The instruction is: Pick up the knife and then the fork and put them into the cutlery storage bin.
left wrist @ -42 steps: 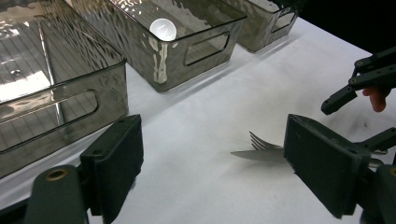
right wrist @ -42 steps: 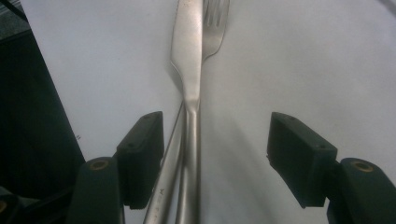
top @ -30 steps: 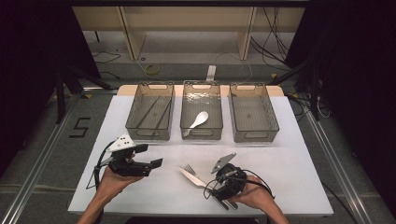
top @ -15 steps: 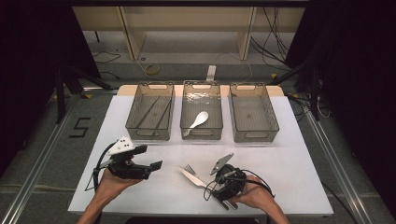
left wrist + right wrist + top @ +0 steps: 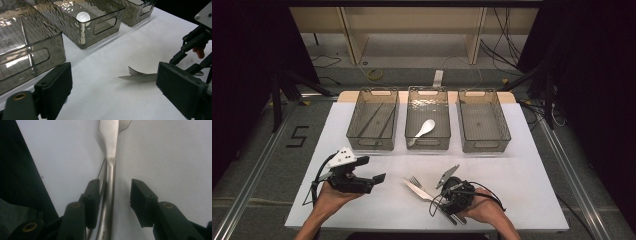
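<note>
1. The table (image 5: 532,165) carries three bins; the middle bin (image 5: 428,142) holds a white spoon (image 5: 424,129).
2. A knife (image 5: 110,157) and fork (image 5: 133,71) lie together at the table's near edge.
3. The right gripper (image 5: 112,202) straddles the knife handle; its jaws have just been closing, one pad touching, the other apart. Centre before squeezing, so only the knife lifts.
4. The left gripper (image 5: 112,92) hovers wide, holding nothing.

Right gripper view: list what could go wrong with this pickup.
1. The knife and fork lie stacked, so the closing right hand-held gripper may lift both or neither.
2. The knife handle sits beside one pad, apart from the other; it could get pushed sideways.
</note>
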`<move>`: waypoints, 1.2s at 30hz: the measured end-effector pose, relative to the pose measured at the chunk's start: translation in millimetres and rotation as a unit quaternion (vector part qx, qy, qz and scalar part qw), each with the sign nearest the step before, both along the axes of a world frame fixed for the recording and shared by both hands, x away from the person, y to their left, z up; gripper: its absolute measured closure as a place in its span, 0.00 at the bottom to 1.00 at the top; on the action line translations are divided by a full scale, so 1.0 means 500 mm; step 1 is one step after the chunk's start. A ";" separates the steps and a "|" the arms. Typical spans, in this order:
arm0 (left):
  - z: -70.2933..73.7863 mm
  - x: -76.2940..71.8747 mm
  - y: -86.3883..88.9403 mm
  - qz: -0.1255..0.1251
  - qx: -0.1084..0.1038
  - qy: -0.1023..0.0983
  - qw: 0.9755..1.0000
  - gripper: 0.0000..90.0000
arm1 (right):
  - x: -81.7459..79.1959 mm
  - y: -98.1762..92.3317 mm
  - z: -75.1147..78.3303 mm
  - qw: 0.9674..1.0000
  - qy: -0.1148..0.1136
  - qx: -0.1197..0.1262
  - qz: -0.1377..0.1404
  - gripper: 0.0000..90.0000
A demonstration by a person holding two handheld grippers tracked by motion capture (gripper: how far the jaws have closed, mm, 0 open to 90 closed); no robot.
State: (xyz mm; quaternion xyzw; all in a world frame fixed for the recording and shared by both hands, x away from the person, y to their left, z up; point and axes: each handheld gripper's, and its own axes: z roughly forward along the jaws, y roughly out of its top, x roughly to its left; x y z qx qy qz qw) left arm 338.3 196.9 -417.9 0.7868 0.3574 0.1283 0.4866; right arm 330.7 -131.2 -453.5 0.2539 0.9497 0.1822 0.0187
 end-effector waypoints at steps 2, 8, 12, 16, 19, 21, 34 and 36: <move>0.000 0.000 0.000 0.000 0.000 0.000 1.000 0.15 | 0.002 0.002 -0.002 1.000 -0.001 -0.006 0.008 0.71; -0.002 0.001 -0.001 0.000 0.006 -0.003 1.000 0.15 | 0.008 0.011 -0.009 1.000 0.003 -0.019 0.017 0.79; -0.003 0.002 -0.002 0.000 0.008 0.000 1.000 0.15 | 0.013 0.016 -0.011 0.999 0.016 -0.027 0.014 0.83; -0.003 0.001 -0.002 0.000 0.007 -0.002 1.000 0.15 | 0.021 0.020 -0.012 0.999 0.023 -0.033 0.013 0.86; -0.003 0.001 -0.002 -0.001 0.009 -0.002 1.000 0.15 | 0.025 0.022 -0.011 0.999 0.030 -0.037 0.011 0.87; -0.003 0.001 -0.003 -0.001 0.009 -0.002 1.000 0.15 | 0.027 0.025 -0.011 0.998 0.033 -0.043 0.012 0.87; -0.003 0.000 -0.004 -0.003 0.008 -0.005 1.000 0.16 | 0.032 0.037 -0.010 0.997 0.031 -0.061 0.025 0.90; -0.003 0.001 -0.003 -0.003 0.009 -0.005 1.000 0.16 | 0.032 0.036 -0.010 0.997 0.033 -0.061 0.027 0.90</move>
